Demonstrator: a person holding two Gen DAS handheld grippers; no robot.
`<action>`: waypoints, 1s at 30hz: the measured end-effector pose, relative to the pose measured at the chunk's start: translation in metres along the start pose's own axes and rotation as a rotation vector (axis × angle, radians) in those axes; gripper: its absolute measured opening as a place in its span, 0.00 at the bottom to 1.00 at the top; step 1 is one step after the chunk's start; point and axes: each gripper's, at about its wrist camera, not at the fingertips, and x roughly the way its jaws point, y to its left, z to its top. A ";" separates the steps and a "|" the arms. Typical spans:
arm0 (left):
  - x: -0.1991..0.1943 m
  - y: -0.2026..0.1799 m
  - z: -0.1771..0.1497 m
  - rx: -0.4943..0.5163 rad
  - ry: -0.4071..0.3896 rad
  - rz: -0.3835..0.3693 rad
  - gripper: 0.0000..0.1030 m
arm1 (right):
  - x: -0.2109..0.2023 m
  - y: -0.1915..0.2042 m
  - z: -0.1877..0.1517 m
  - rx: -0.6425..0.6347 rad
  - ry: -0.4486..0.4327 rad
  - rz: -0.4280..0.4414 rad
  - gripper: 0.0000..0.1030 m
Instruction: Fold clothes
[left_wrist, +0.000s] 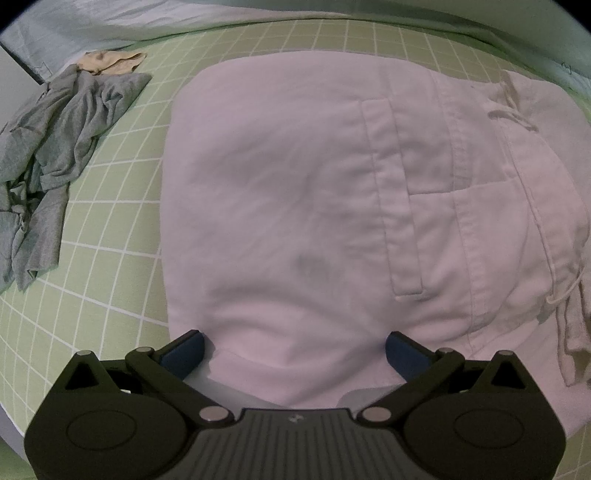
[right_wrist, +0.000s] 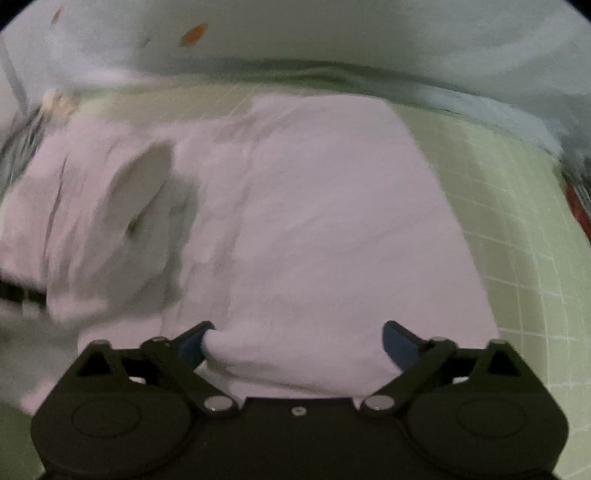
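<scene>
White trousers lie folded on the green grid mat, with pocket flaps and a drawstring toward the right. My left gripper is open, its jaws wide apart over the near edge of the cloth. In the right wrist view the same white trousers fill the middle, with a raised fold at the left. My right gripper is open, and a bunched edge of the cloth lies between its fingers, touching the left blue pad.
A crumpled grey garment and a small beige cloth lie at the mat's left. A pale blue sheet borders the far side. Green mat shows to the right of the trousers.
</scene>
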 end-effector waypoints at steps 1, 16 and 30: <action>-0.001 -0.001 -0.001 0.001 -0.001 0.000 1.00 | 0.000 -0.006 0.003 0.020 -0.011 -0.008 1.00; 0.005 0.006 0.006 0.001 0.030 -0.018 1.00 | 0.022 -0.068 0.021 0.116 -0.027 -0.058 1.00; 0.008 0.009 0.013 0.005 0.053 -0.022 1.00 | 0.016 -0.082 0.024 0.151 -0.020 -0.010 0.17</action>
